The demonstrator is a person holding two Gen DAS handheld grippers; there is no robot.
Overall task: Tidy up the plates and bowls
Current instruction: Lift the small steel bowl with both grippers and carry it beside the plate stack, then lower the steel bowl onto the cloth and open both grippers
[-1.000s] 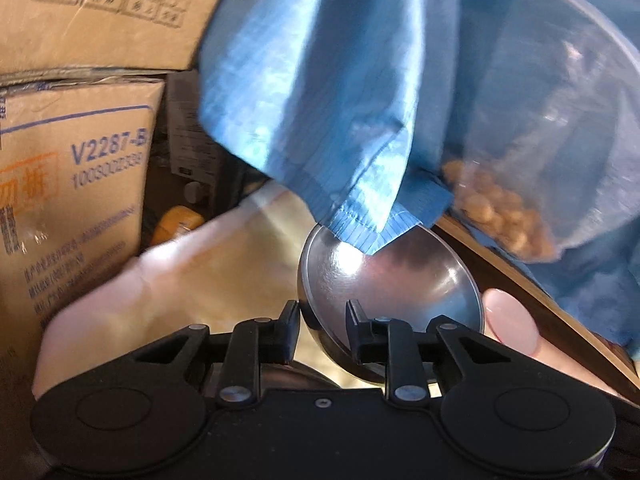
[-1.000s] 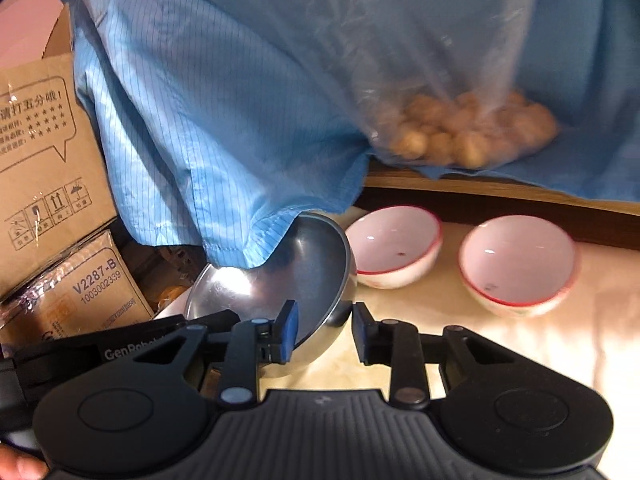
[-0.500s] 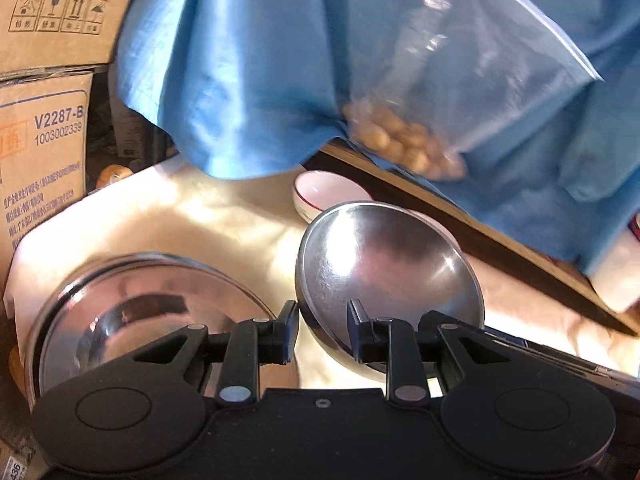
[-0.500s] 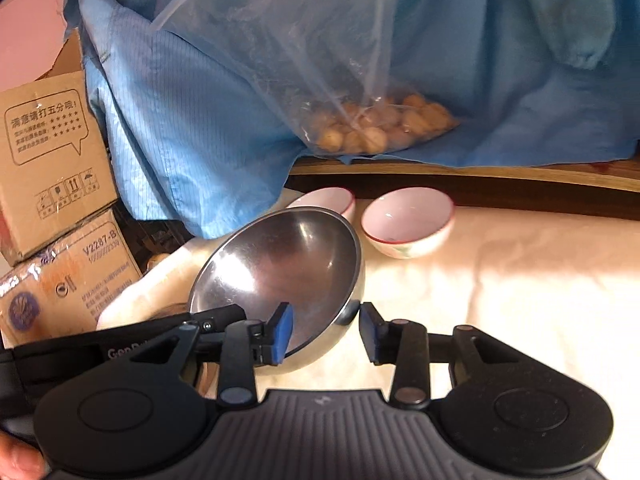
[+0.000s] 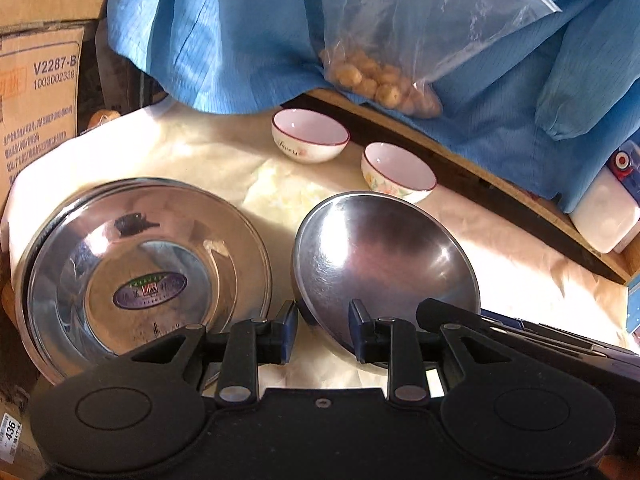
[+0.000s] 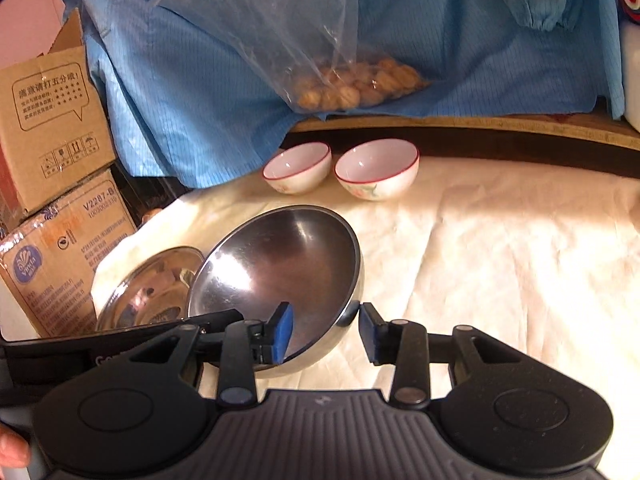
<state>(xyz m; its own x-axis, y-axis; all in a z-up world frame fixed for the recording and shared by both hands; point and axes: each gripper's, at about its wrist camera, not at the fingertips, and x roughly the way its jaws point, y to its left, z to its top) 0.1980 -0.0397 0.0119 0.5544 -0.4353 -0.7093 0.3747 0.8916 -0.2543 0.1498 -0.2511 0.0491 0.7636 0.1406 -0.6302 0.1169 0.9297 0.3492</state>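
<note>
Steel bowl (image 5: 384,264) first: its near rim sits between the pads of my left claw (image 5: 323,330), which is closed down to a narrow gap and pinching the thin wall, so the bowl hangs tilted just above the tabletop (image 5: 520,248) with its mouth turned toward me. My right claw (image 6: 322,328) straddles the opposite side of the rim, one blue pad inside the bowl and the other just outside. It stands a little wider than the wall and, as far as I can see, presses on nothing.

I judge the step to be setting this bowl down on its own spot. To do it well I would level it before lowering, steer clear of the stack of steel plates (image 5: 148,264) just to its left, and let go only once the base sits flat.

The bowl is polished, round-bottomed and slick, so a pinch on one edge could let it swing or slip. The plates are equally shiny, shallow and wide-lipped. Two small ceramic bowls (image 5: 310,136) with red rims and floral prints wait farther back, close together. The tabletop wears a soft, wrinkled cream cloth.
</note>
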